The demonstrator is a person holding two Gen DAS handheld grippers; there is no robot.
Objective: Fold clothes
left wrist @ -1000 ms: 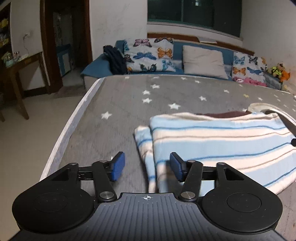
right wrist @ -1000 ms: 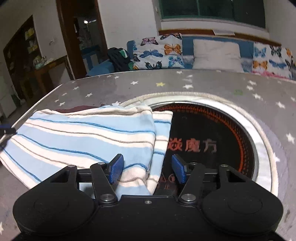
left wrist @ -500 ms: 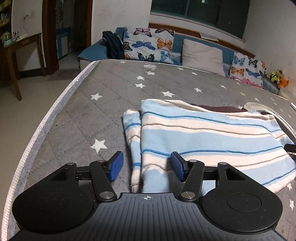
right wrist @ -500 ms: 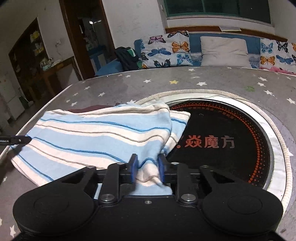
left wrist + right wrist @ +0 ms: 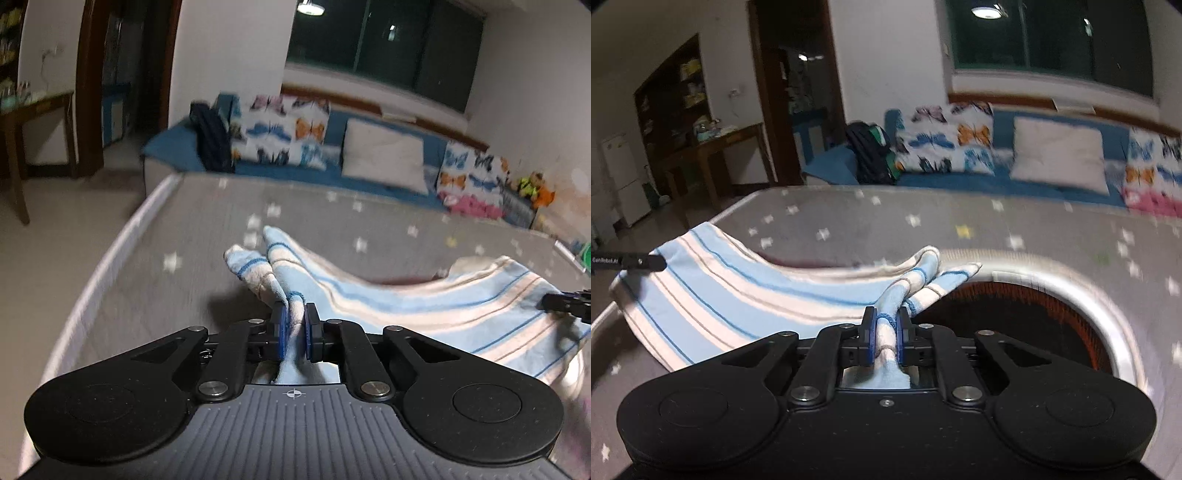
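A grey star-patterned mattress (image 5: 177,258) fills the foreground; behind it stands a blue sofa (image 5: 332,162) with butterfly cushions (image 5: 284,129) under a dark window (image 5: 384,48). The striped garment (image 5: 424,302) sags between both grippers, its middle on the mattress. The left gripper (image 5: 294,330) and the right gripper (image 5: 885,332) each clamp one bunched corner. Only the right wrist view shows the round dark panel (image 5: 1015,314) and shelving (image 5: 676,96).

A light-blue garment (image 5: 424,306) with cream, brown and darker blue stripes is draping over a grey mattress (image 5: 207,236) dotted with white stars. Far off, white butterfly-print cushions (image 5: 945,138) are sitting on a blue sofa (image 5: 1001,181), beside a plain beige one (image 5: 1060,158).
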